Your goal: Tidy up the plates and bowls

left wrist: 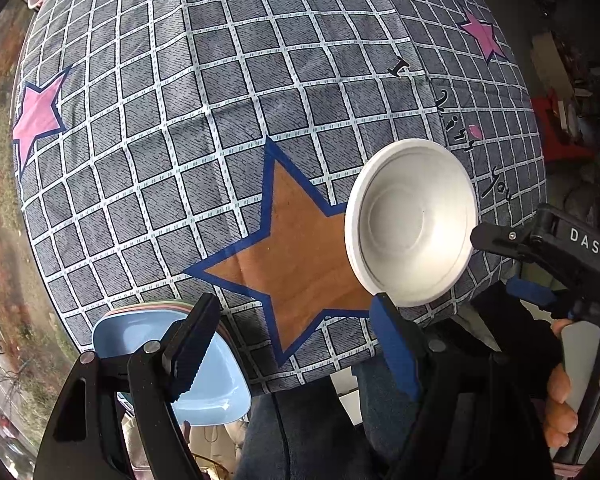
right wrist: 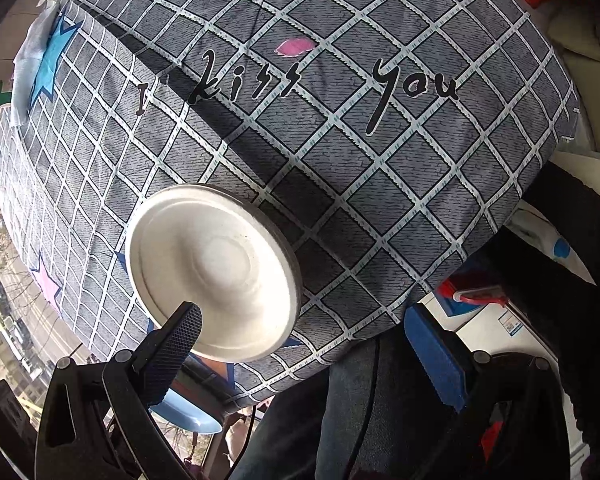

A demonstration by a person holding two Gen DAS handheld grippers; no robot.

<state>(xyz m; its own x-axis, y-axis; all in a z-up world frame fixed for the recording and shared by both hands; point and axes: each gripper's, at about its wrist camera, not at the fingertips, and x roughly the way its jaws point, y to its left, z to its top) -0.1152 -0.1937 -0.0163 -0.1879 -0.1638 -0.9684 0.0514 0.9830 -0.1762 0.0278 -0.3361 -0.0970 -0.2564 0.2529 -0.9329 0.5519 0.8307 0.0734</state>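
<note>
Left wrist view: the left gripper (left wrist: 296, 344) spreads wide at the bottom of the frame, holding nothing. Behind its left finger sits a pale blue square plastic dish (left wrist: 220, 384) atop a stack of dishes. At centre right, a white round paper bowl (left wrist: 412, 220) rests on a grey checked cloth with stars (left wrist: 180, 120).

Right wrist view: the right gripper (right wrist: 312, 344) stands wide apart and empty; the white bowl (right wrist: 214, 268) lies at lower left, behind its left fingertip.
</note>
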